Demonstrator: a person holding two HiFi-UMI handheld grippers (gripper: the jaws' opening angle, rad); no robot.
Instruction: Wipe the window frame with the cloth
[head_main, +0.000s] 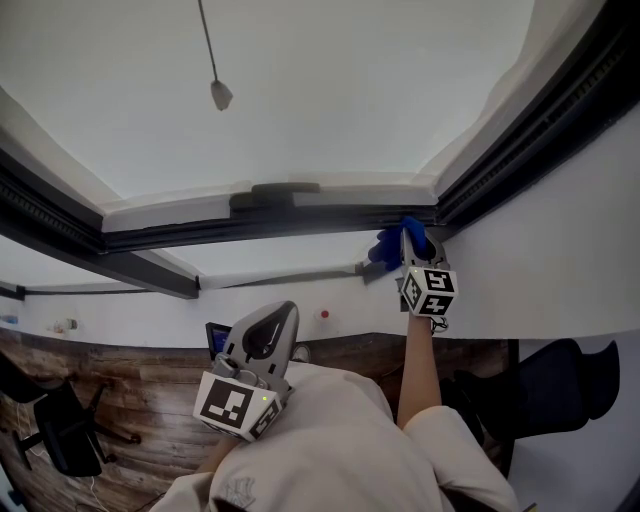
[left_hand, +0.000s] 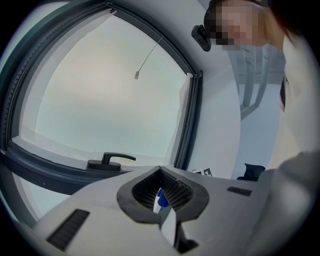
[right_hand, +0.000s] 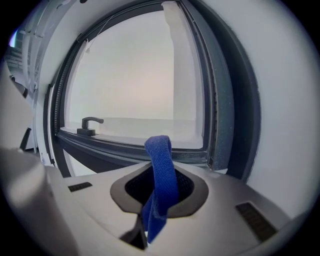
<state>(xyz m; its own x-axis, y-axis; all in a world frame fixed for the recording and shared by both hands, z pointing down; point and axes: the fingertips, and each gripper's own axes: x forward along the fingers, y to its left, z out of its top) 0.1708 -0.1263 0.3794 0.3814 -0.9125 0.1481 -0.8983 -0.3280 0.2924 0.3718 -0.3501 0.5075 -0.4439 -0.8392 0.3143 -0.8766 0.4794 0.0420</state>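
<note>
The left gripper (left_hand: 162, 197) is hanging back low by the person's chest, well apart from the window, its jaws pressed together on nothing. Further along, the window handle (head_main: 275, 190) is sitting on the dark window frame (head_main: 300, 222). To the right, the right gripper (head_main: 412, 248) is clamping a blue cloth (right_hand: 161, 170) and reaching up to the frame's lower right corner, where the cloth is lying at or just beside the bottom rail; contact is too fine to judge. The wiping seems under way at this corner. No wiped stretch is showing, so the rest of the frame is probably waiting.
</note>
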